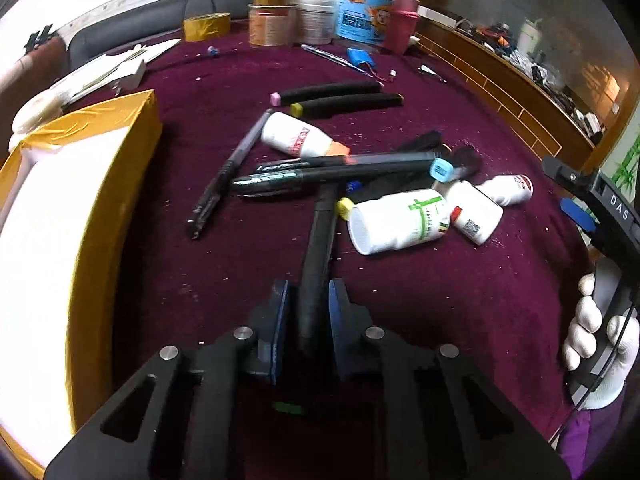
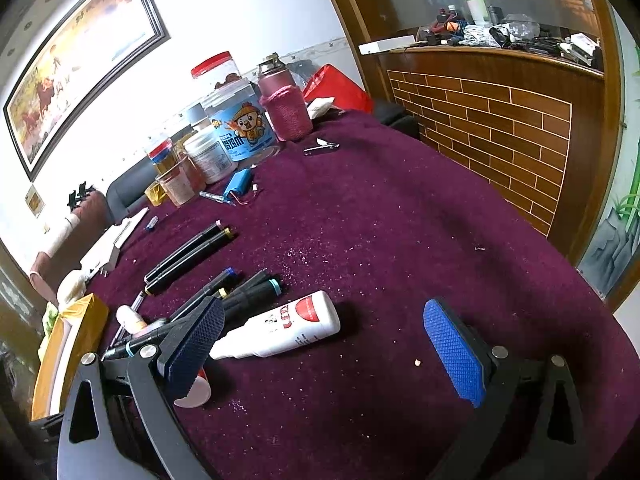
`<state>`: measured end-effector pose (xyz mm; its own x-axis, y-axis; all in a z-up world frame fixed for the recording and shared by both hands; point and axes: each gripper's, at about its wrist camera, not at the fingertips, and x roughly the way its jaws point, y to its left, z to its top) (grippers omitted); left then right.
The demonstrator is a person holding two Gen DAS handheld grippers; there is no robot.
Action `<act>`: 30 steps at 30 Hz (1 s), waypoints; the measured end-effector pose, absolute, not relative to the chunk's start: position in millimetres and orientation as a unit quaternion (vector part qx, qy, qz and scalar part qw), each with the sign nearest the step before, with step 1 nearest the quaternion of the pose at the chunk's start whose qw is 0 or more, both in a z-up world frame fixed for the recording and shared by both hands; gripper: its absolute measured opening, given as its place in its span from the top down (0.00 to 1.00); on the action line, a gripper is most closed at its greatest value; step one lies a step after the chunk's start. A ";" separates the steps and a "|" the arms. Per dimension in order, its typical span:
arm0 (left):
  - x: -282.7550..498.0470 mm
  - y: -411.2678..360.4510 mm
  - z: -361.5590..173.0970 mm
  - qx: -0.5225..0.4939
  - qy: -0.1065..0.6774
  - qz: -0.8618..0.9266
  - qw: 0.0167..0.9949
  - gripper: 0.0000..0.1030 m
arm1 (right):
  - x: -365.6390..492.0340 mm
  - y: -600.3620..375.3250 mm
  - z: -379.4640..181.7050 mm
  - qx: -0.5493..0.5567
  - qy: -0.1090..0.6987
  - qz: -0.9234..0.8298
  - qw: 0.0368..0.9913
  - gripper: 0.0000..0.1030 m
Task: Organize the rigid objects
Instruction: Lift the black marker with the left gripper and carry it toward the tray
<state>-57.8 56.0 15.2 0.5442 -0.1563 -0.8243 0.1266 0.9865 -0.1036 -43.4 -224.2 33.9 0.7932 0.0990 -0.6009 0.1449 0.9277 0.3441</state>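
Left gripper (image 1: 310, 312) clamped on a black marker (image 1: 318, 248) in the pile mid-tabletop, beside a white bottle (image 1: 400, 220). Right gripper (image 2: 320, 344) spread wide, nothing between its pads, red-labelled bottle (image 2: 280, 332) lying just ahead on purple cloth (image 2: 400, 220).

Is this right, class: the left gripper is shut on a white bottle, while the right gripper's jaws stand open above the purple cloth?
Not quite. The left wrist view shows the left gripper shut on a black marker, not a white bottle. The rest holds: the right gripper is open above the purple cloth.
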 end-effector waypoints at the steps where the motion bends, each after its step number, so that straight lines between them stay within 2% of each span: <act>1: -58.6 59.4 15.4 -0.020 0.471 -0.079 0.879 0.83 | -42.8 -223.9 33.6 0.189 0.323 -0.013 0.927 0.05; 3: -59.2 61.3 14.1 -0.026 0.470 -0.079 0.879 0.79 | -42.2 -224.0 33.4 0.189 0.325 -0.015 0.927 0.05; 5: -58.9 58.3 13.5 -0.024 0.465 -0.076 0.881 0.62 | -42.2 -224.6 33.0 0.189 0.326 -0.016 0.926 0.05; 7: -55.6 50.9 12.7 -0.010 0.461 -0.079 0.884 0.51 | -41.7 -225.1 32.4 0.189 0.328 -0.019 0.925 0.05; 8: -54.1 45.4 11.7 0.002 0.457 -0.081 0.886 0.51 | -41.4 -225.0 32.3 0.189 0.330 -0.020 0.925 0.05; 9: -53.9 38.5 10.0 0.023 0.452 -0.082 0.888 0.51 | -41.1 -225.2 31.9 0.189 0.332 -0.022 0.924 0.05; 10: -52.6 34.9 9.1 0.040 0.451 -0.079 0.888 0.60 | -40.4 -225.3 31.5 0.188 0.334 -0.024 0.923 0.05; 11: -53.0 32.7 9.7 0.045 0.449 -0.081 0.889 0.86 | -39.7 -225.3 31.0 0.188 0.336 -0.026 0.923 0.05; 12: -52.0 34.6 11.0 0.041 0.449 -0.087 0.888 0.88 | -39.0 -225.6 30.2 0.187 0.340 -0.028 0.921 0.05; 20: -74.2 84.2 28.6 -0.072 0.438 -0.138 0.885 0.88 | -54.3 -202.8 50.9 0.134 0.343 0.003 0.930 0.05; 26: -96.0 112.3 50.3 -0.127 0.400 -0.160 0.893 0.88 | -58.9 -143.0 69.5 0.109 0.373 0.107 0.915 0.05; 30: -109.5 135.3 56.1 -0.148 0.387 -0.162 0.896 0.88 | -56.2 -86.3 73.9 0.034 0.380 0.148 0.912 0.05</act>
